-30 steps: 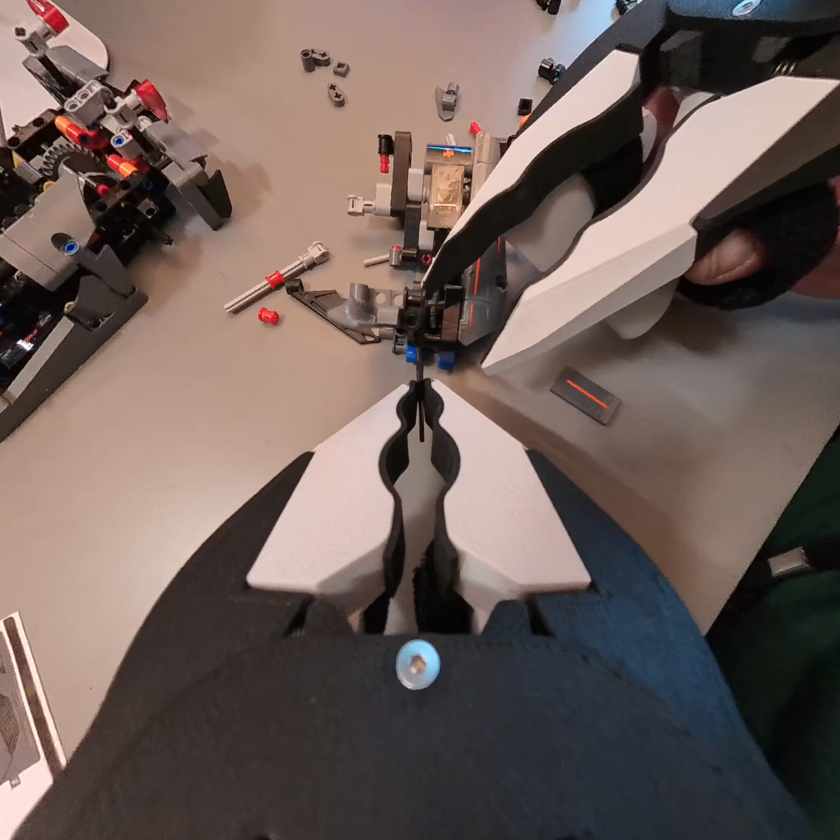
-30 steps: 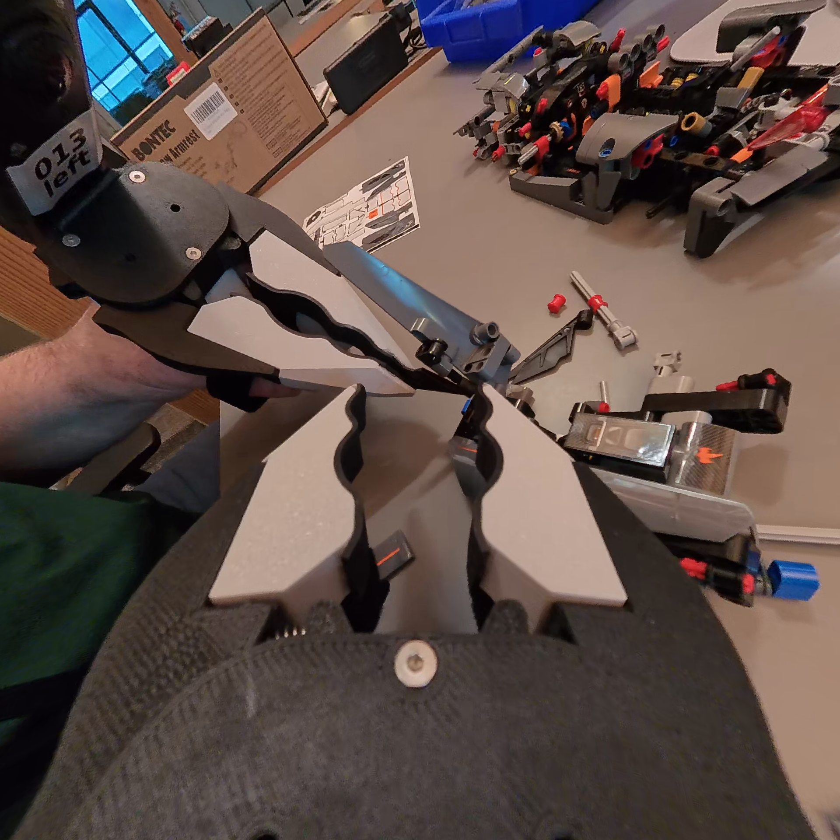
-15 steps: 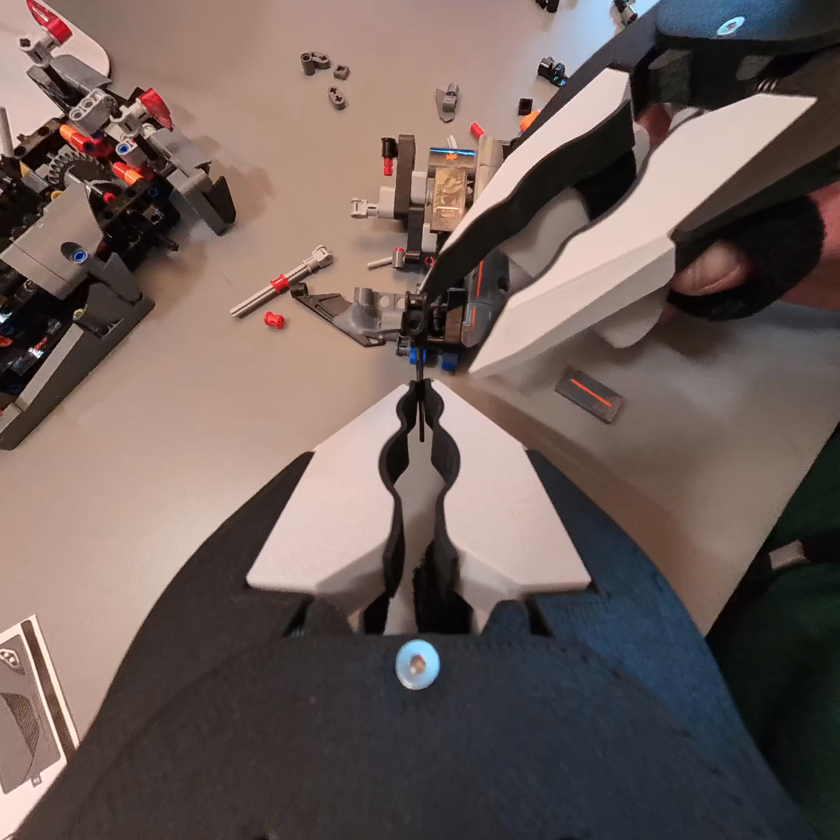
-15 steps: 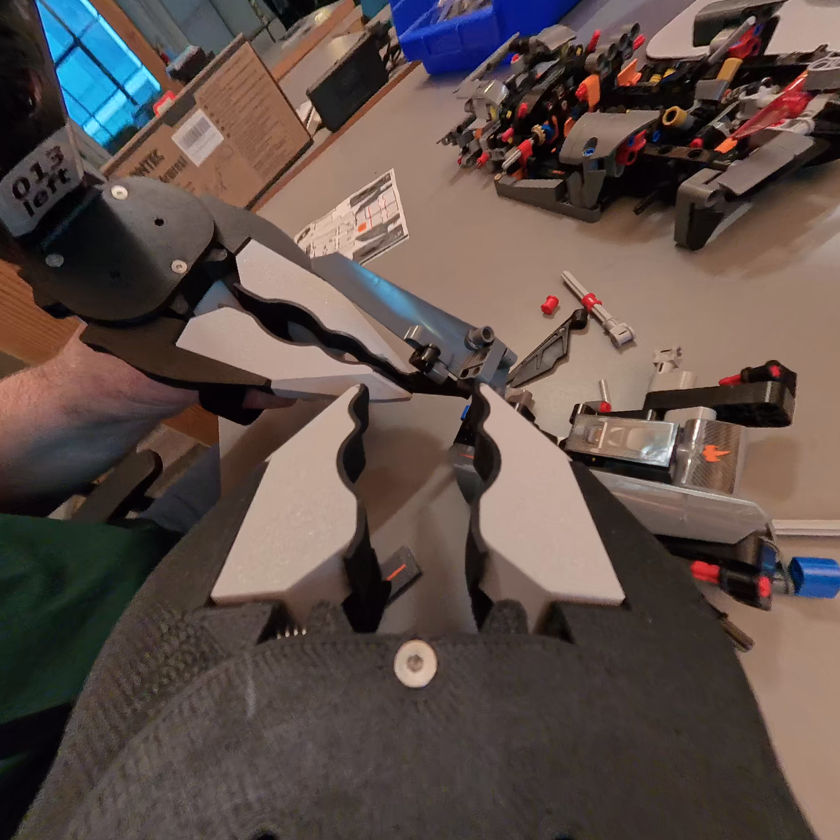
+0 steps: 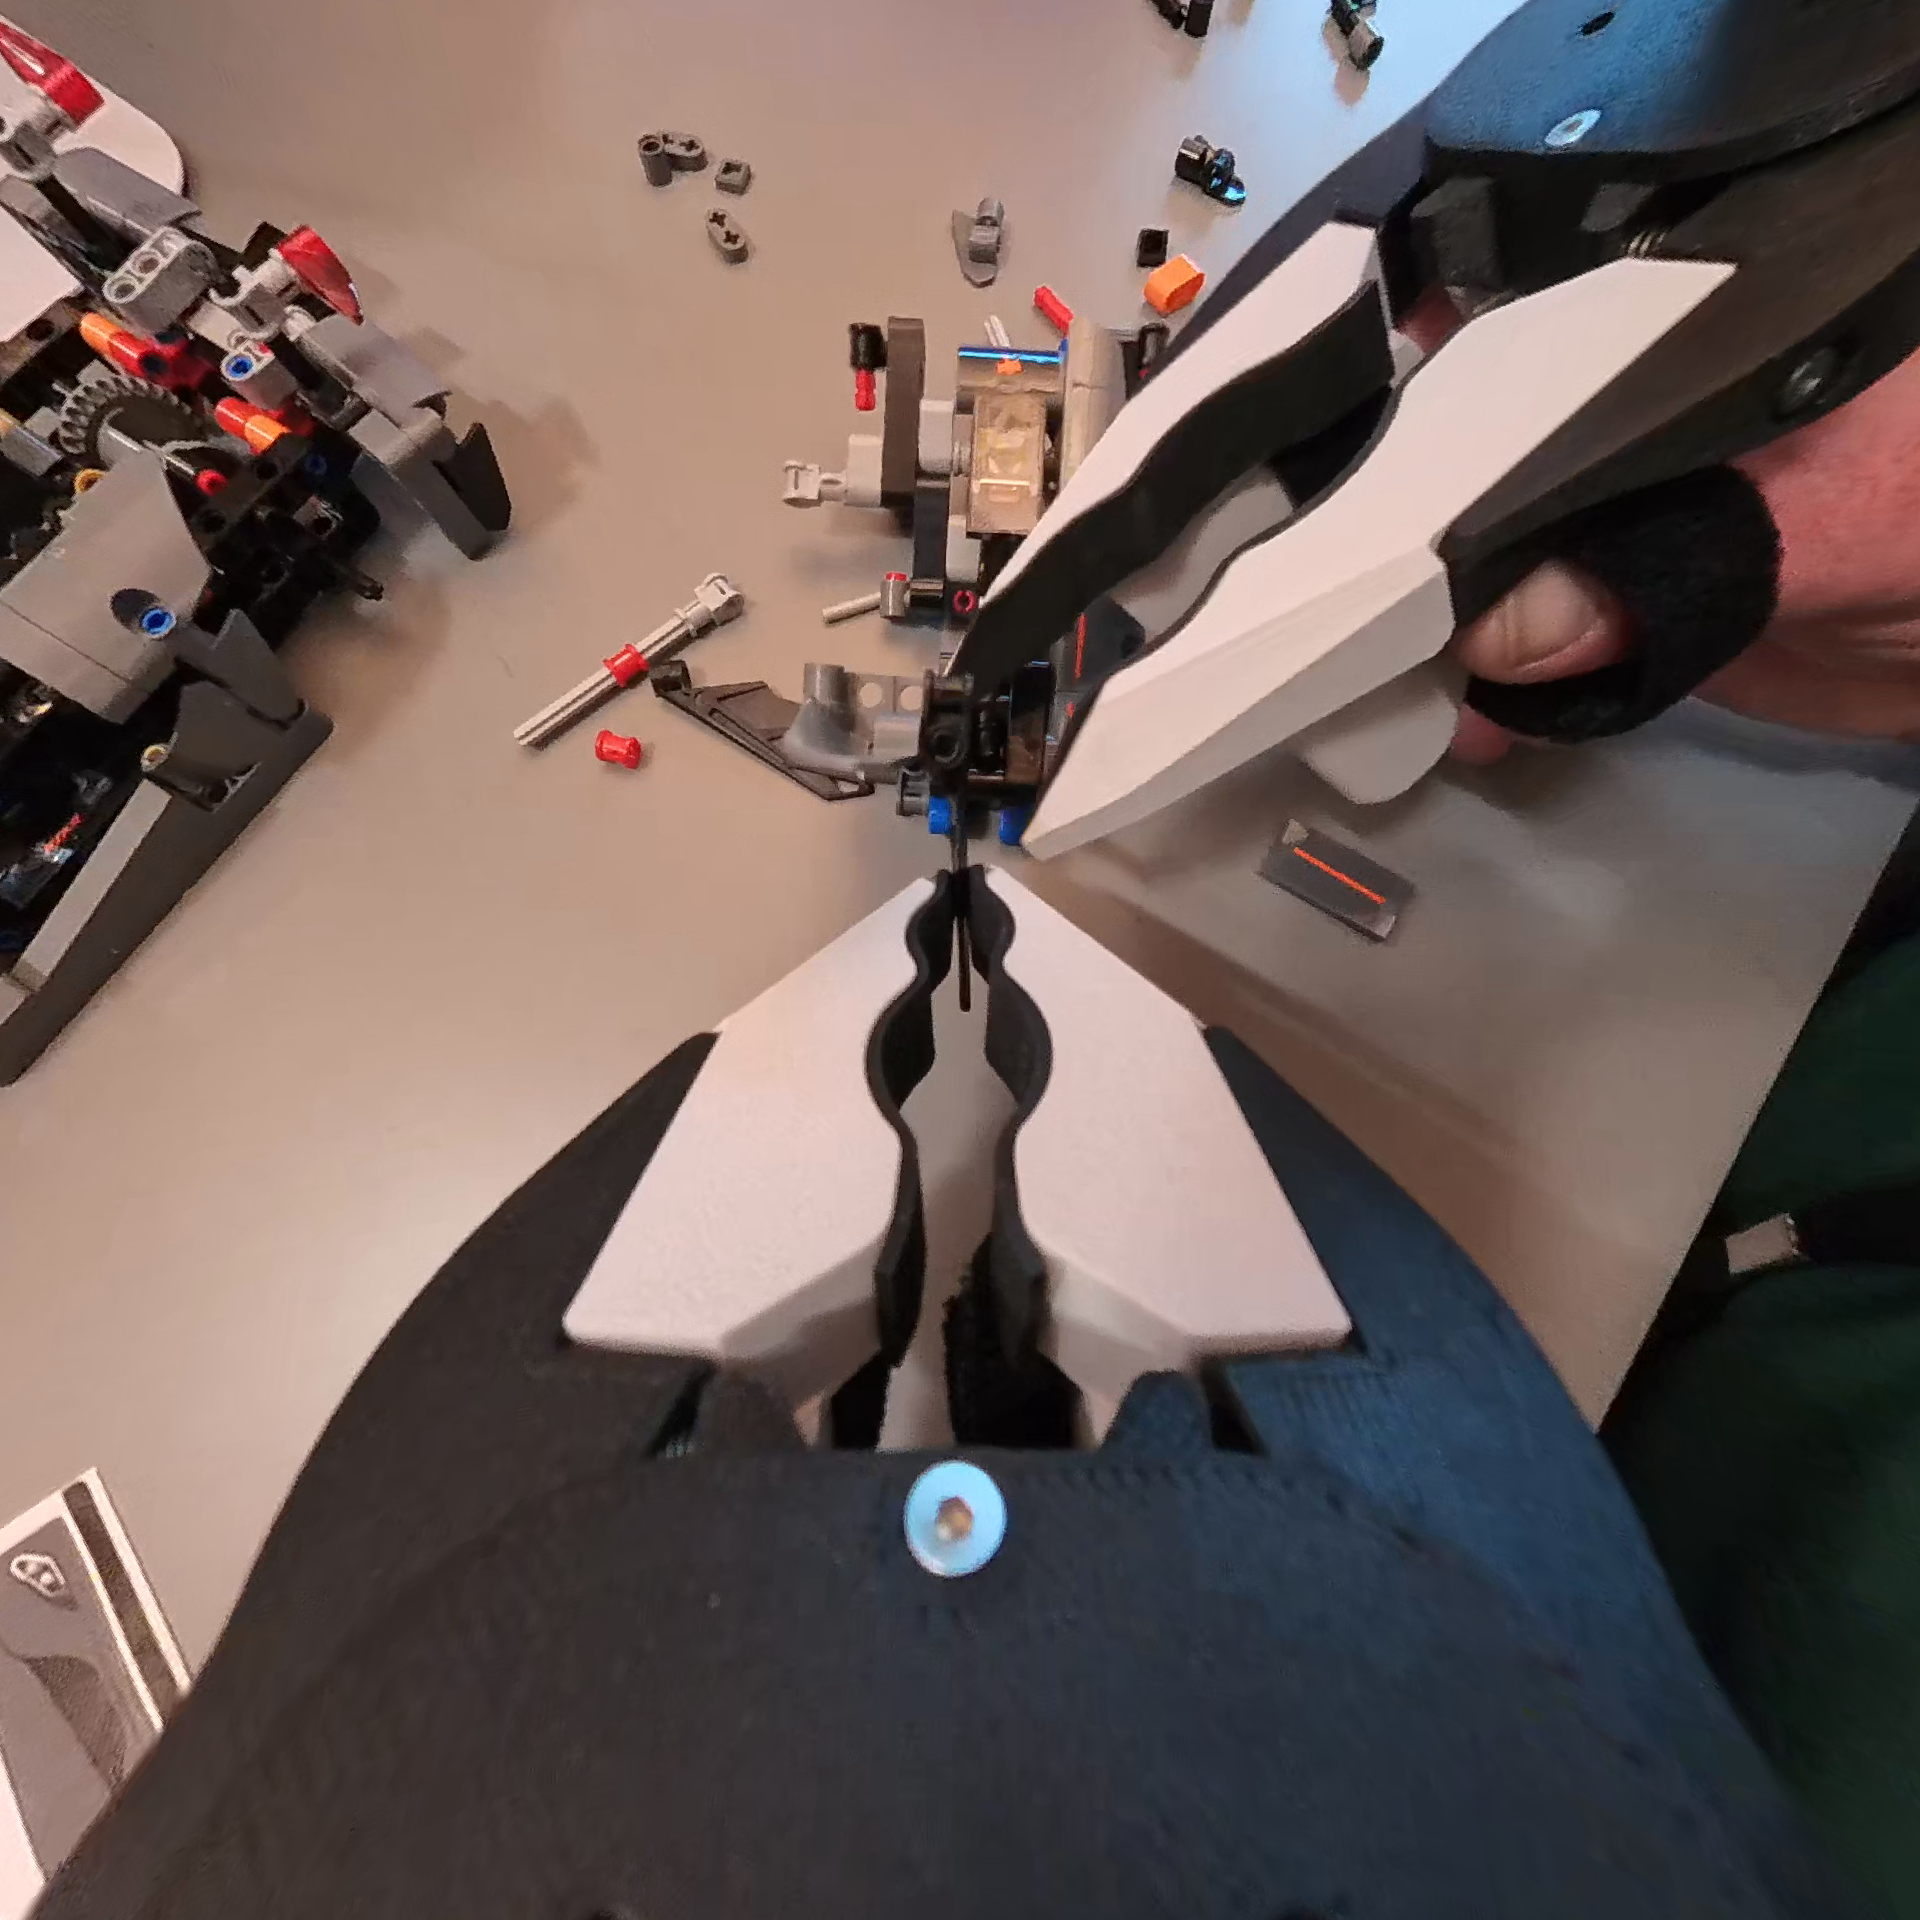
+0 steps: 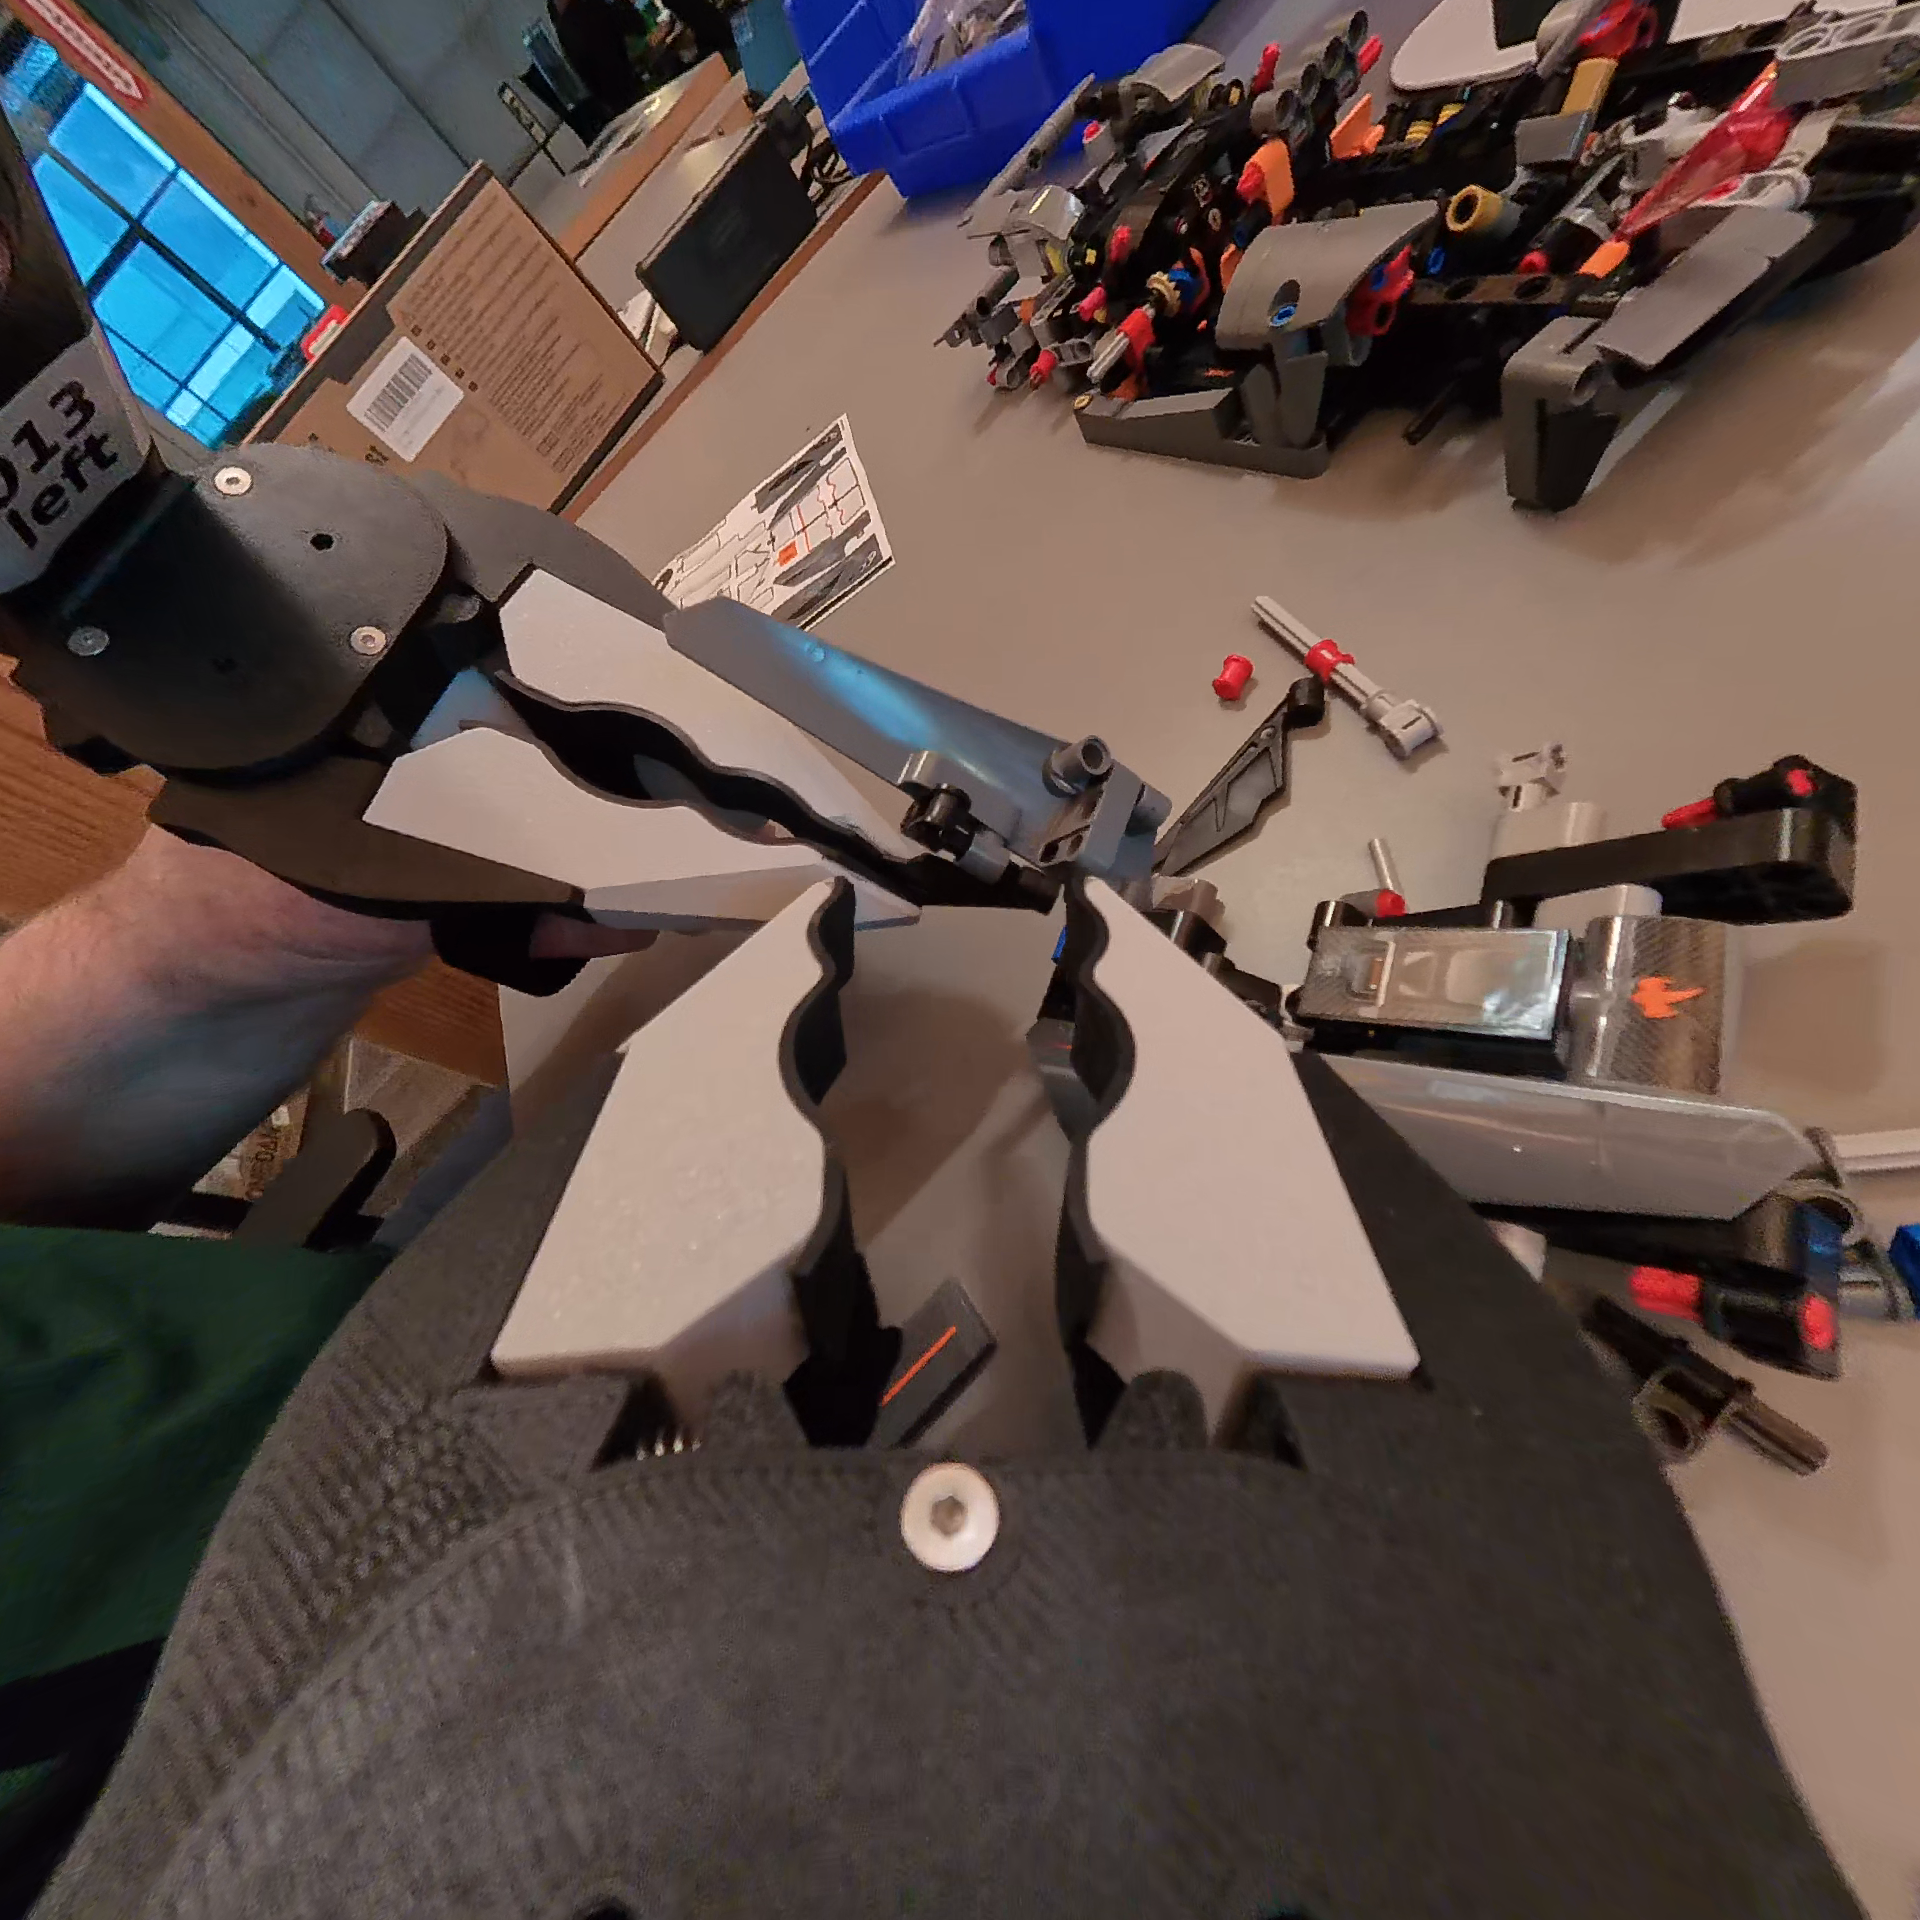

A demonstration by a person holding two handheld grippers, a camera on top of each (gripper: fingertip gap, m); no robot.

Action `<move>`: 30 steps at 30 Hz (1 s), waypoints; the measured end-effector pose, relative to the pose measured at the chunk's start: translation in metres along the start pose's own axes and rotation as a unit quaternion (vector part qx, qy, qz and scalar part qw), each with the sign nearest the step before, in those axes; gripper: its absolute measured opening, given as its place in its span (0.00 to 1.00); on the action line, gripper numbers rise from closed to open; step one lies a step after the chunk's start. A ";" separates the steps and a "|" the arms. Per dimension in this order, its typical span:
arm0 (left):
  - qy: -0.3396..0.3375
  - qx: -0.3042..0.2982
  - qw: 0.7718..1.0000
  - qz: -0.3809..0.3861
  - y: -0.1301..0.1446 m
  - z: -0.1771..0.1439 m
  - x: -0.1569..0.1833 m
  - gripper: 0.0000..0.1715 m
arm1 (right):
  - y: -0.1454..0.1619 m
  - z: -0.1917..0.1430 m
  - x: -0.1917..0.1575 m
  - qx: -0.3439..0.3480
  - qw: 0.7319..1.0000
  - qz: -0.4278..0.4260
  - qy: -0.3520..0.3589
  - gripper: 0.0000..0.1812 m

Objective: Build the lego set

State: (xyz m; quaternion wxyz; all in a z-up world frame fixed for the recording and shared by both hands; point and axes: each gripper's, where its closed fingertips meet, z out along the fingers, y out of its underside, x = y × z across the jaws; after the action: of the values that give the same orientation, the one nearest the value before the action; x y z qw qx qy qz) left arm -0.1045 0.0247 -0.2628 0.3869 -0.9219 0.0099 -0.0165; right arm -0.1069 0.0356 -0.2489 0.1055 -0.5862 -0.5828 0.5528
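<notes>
Left tool (image 5: 961, 883) pinches the thin edge of a dark grey panel (image 6: 883, 717) above the tabletop (image 5: 520, 1039), while the right tool (image 6: 956, 914), fingers apart, straddles its black pin end, so steady alignment matters before squeezing

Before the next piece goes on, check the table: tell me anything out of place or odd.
Nothing looks broken or spilled. One dark tile with an orange stripe lies alone near the table edge, apart from the other loose pieces; it could get knocked off.
</notes>
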 end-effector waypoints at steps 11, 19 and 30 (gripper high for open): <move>0.016 -0.001 1.000 0.015 0.000 0.001 -0.003 0.00 | 0.000 0.005 0.002 0.009 0.999 0.049 0.004 0.20; 0.035 -0.009 0.999 0.030 0.000 -0.001 -0.007 0.00 | 0.000 0.008 0.001 0.008 0.998 0.067 -0.001 0.22; 0.039 -0.016 0.998 0.053 -0.004 -0.001 -0.013 0.00 | -0.005 0.011 0.006 0.020 0.995 0.101 -0.007 0.17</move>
State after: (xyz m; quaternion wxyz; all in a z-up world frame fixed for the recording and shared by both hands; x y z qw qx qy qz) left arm -0.1172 0.0272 -0.2600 0.3721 -0.9247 0.0740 -0.0321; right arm -0.1199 0.0368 -0.2523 0.0569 -0.6359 -0.5100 0.5764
